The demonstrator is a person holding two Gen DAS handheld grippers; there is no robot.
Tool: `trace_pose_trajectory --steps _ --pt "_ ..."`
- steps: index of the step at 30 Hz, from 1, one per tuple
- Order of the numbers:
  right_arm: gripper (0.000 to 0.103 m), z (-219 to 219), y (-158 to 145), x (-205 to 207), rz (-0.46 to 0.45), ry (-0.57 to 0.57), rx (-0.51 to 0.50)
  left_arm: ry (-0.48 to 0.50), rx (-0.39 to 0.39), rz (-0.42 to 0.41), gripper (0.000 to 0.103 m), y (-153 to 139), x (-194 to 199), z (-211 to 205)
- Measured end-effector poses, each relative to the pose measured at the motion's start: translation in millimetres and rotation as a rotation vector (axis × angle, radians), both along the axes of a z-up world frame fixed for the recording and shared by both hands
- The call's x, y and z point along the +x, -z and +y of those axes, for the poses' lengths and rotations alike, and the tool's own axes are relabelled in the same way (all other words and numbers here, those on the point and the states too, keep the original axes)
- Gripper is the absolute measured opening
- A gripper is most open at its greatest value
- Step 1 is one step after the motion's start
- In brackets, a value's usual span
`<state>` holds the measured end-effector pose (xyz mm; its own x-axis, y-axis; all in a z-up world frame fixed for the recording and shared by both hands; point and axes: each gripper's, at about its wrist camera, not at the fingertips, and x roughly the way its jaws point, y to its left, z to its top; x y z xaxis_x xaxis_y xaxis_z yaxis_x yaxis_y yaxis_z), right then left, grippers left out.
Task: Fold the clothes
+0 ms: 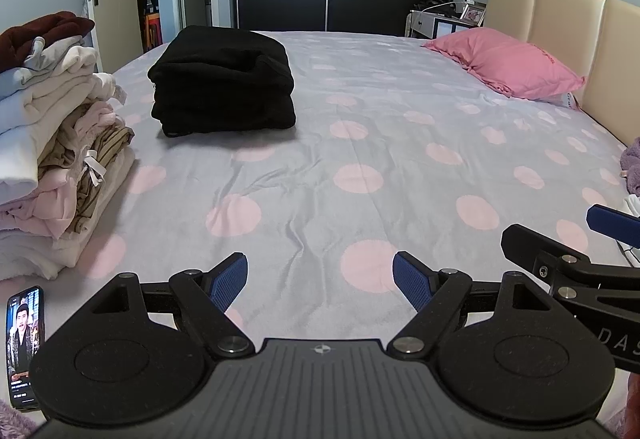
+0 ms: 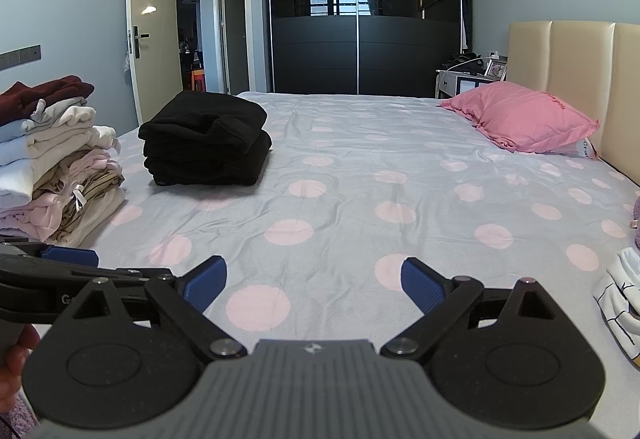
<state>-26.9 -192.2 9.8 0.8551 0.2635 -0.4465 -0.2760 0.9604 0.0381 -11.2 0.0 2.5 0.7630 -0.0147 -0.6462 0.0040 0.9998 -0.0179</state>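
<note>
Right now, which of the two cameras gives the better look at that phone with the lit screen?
The left wrist view. The phone lies at the bed's near-left corner, below the stack of folded clothes, its screen lit with a picture. The right wrist view does not show it at all; its lower-left corner holds only the left gripper.

left tool (image 1: 320, 281) spread wide above dotted sheet (image 1: 360, 143); black folded garment (image 1: 224, 79) beside clothes stack (image 1: 56, 143).

We see a matt cotton-like bedsheet (image 1: 360, 127), lightly creased, over the bed. At its left edge sits a stack of soft folded cloth (image 1: 60, 143) beside a fuzzy black fleece bundle (image 1: 224, 79). The headboard (image 1: 568, 23) looks like smooth padded leather. Our grippers are matt black plastic with ribbed blue rubbery pads (image 1: 228, 281) and shiny metal pivots.
</note>
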Motion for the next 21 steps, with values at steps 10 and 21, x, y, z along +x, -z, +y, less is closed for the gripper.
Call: trace_pose_trajectory --steps 10,21 --pt "0.095 1.7 -0.1 1.6 0.014 -0.009 -0.011 0.005 -0.002 0.019 0.08 2.0 3.0 -0.2" --pt "0.095 -1.3 0.1 6.1 0.044 0.013 -0.051 0.014 0.011 0.061 0.08 10.1 10.1 -3.5"
